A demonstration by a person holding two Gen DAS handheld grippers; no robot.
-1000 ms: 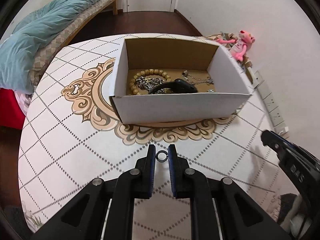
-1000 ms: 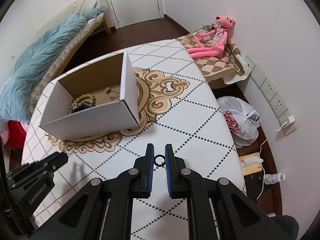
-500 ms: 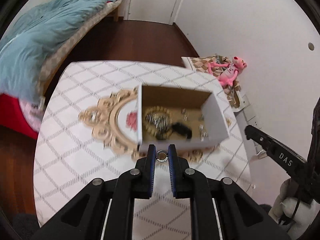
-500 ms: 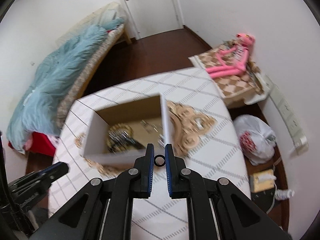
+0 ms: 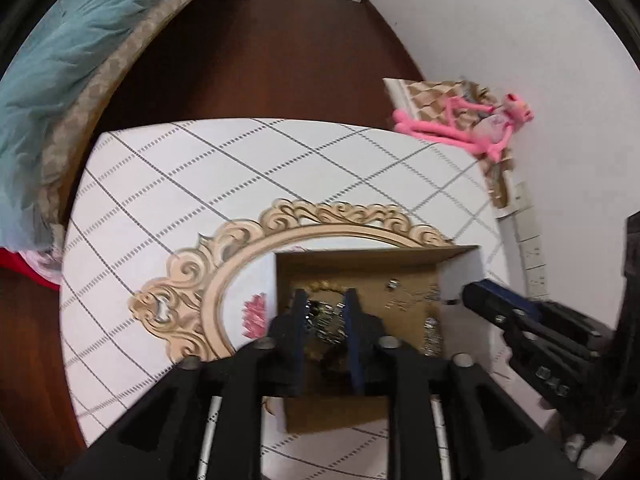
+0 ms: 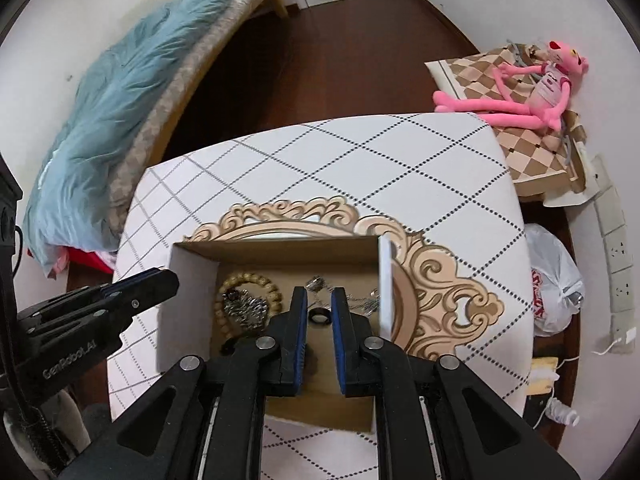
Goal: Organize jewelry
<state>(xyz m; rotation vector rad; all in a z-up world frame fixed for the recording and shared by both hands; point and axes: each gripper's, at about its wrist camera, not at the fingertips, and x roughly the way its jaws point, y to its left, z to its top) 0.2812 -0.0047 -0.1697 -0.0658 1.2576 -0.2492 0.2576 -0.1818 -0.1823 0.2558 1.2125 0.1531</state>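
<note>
An open cardboard box (image 6: 192, 284) stands on the patterned table (image 6: 360, 168) and holds a wooden bead bracelet (image 6: 248, 280), a silver chain bracelet (image 6: 244, 308) and other small pieces. My right gripper (image 6: 319, 300) hangs over the box, shut on a small dark ring (image 6: 319, 316). My left gripper (image 5: 323, 300) hangs over the same box (image 5: 360, 264), its fingers parted a little with no ring between them; the silver chain (image 5: 324, 320) shows through the gap. Each gripper shows in the other's view, the left (image 6: 120, 296) and the right (image 5: 500, 308).
A bed with a teal blanket (image 6: 120, 92) stands at the left. A pink plush toy (image 6: 532, 88) lies on a checked cushion at the right. A white plastic bag (image 6: 556, 292) sits on the floor by wall sockets. Dark wooden floor lies beyond the table.
Both grippers rose from the table and moved over the box. The left gripper's small ring is gone from between its fingers, which have parted. The right still holds its ring.
</note>
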